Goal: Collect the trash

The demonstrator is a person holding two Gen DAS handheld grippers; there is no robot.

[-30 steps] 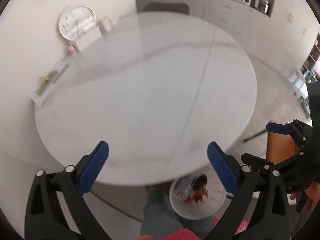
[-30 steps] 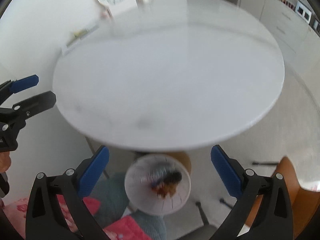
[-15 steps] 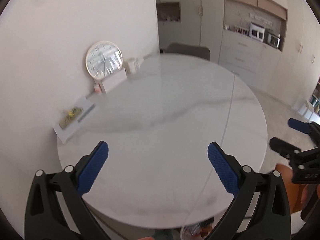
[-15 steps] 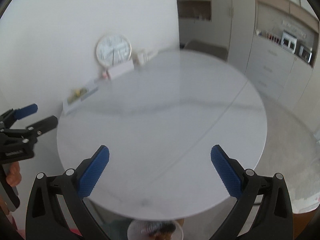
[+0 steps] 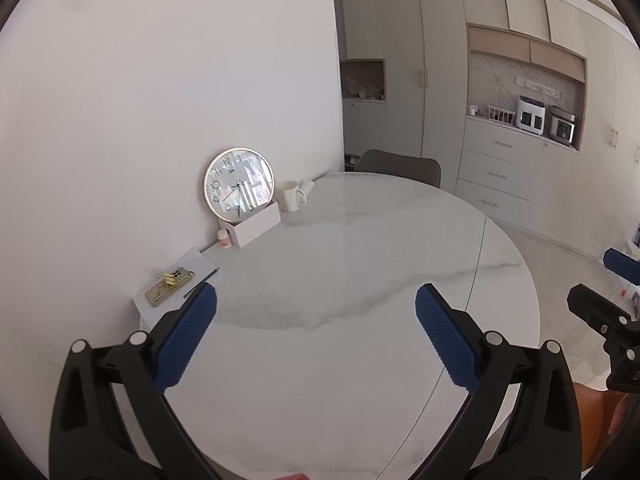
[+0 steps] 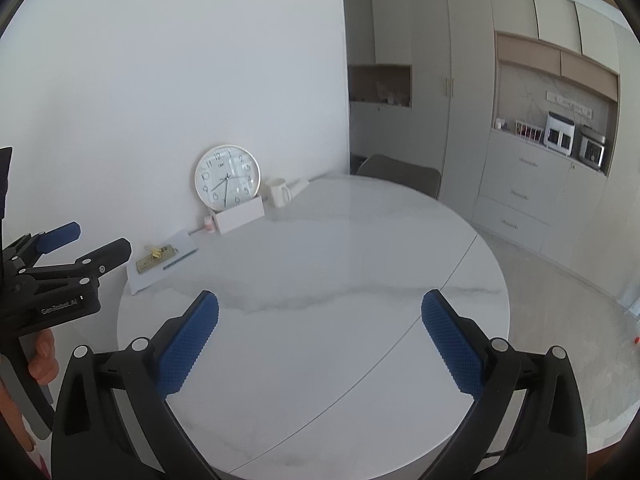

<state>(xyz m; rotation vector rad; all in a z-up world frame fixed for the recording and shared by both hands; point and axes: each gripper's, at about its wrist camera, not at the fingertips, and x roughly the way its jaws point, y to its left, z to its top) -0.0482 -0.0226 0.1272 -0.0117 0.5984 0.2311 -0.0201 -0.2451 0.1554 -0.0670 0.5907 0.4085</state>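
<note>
My left gripper (image 5: 316,340) is open and empty, held above the near part of a round white marble table (image 5: 360,280). My right gripper (image 6: 320,344) is also open and empty above the same table (image 6: 340,272). Each gripper shows at the edge of the other's view: the right one (image 5: 608,292) at the far right, the left one (image 6: 76,248) at the far left. No trash and no bin are in view now.
Against the wall at the table's back left stand a round clock (image 5: 239,185), a white box (image 5: 256,224), a white mug (image 5: 291,196), a small pink bottle (image 5: 224,239) and papers with a gold item (image 5: 172,286). A grey chair (image 5: 400,166) stands behind the table; cabinets (image 5: 520,152) line the far wall.
Both grippers tilted up from looking down at the table edge. The white bin with trash below the table's near edge has dropped out of view. Both stayed open.
</note>
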